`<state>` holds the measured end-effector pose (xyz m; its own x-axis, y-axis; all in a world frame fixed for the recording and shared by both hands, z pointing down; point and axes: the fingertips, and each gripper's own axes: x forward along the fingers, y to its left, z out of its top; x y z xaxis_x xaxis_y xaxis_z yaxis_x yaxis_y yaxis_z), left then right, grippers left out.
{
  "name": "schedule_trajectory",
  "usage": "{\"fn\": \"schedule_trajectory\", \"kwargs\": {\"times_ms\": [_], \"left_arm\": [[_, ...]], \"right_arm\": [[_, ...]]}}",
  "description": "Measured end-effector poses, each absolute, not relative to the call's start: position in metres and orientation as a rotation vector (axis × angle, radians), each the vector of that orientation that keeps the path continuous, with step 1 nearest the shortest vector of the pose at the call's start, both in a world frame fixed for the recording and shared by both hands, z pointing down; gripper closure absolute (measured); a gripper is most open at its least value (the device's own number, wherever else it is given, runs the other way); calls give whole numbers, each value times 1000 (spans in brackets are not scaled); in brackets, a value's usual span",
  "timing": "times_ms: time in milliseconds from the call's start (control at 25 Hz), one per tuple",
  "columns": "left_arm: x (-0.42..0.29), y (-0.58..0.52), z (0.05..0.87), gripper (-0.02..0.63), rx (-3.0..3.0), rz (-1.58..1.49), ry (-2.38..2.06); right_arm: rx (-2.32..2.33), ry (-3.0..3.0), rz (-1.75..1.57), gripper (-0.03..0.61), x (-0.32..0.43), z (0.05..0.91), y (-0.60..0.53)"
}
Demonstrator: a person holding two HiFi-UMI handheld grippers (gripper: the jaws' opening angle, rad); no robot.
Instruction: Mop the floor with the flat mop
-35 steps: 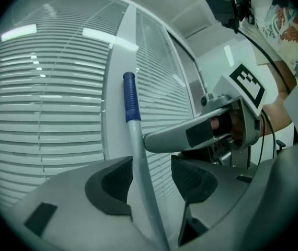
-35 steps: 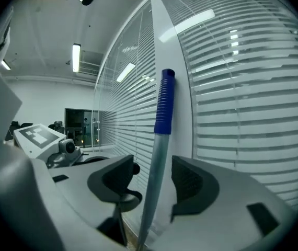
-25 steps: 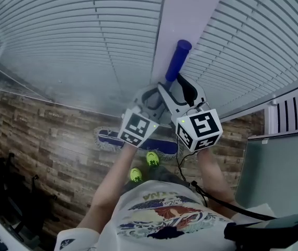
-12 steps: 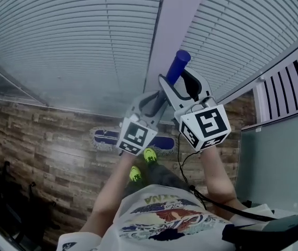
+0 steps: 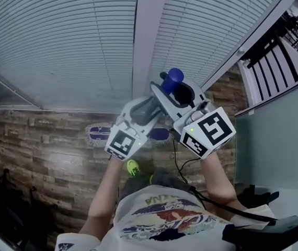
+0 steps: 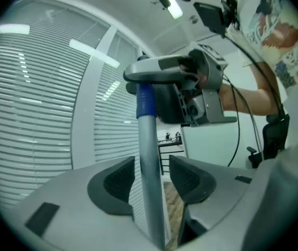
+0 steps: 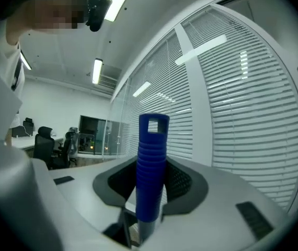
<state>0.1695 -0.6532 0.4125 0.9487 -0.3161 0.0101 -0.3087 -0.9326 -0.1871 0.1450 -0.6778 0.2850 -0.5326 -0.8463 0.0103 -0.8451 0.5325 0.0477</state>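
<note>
left gripper: jaws just opened, loose around the flat mop pole, pads not pressing.
right gripper: jaws just closed, clamping the blue grip.

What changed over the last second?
The mop head slid nearer the blinds, and both grippers rose with the pole. Fingers of the left gripper have just been opening around it; those of the right gripper closing on the blue grip. Both still straddle the mop.

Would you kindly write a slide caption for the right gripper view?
Right gripper, jaws just closing on the mop's blue ribbed grip, with window blinds behind.
</note>
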Motion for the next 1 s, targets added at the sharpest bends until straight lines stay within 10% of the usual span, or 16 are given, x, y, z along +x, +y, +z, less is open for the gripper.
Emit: {"fn": "schedule_trajectory", "kwargs": {"times_ms": [320, 480, 1000], "left_arm": [[190, -546, 401, 371, -2859, -92, 43], [218, -460, 424, 592, -2872, -174, -100], [253, -237, 516, 578, -2820, -540, 116]], "right_arm": [[1169, -2829, -221, 453, 111, 294, -547], [1045, -2803, -318, 456, 128, 310, -470], [935, -2854, -163, 449, 157, 397, -211]]}}
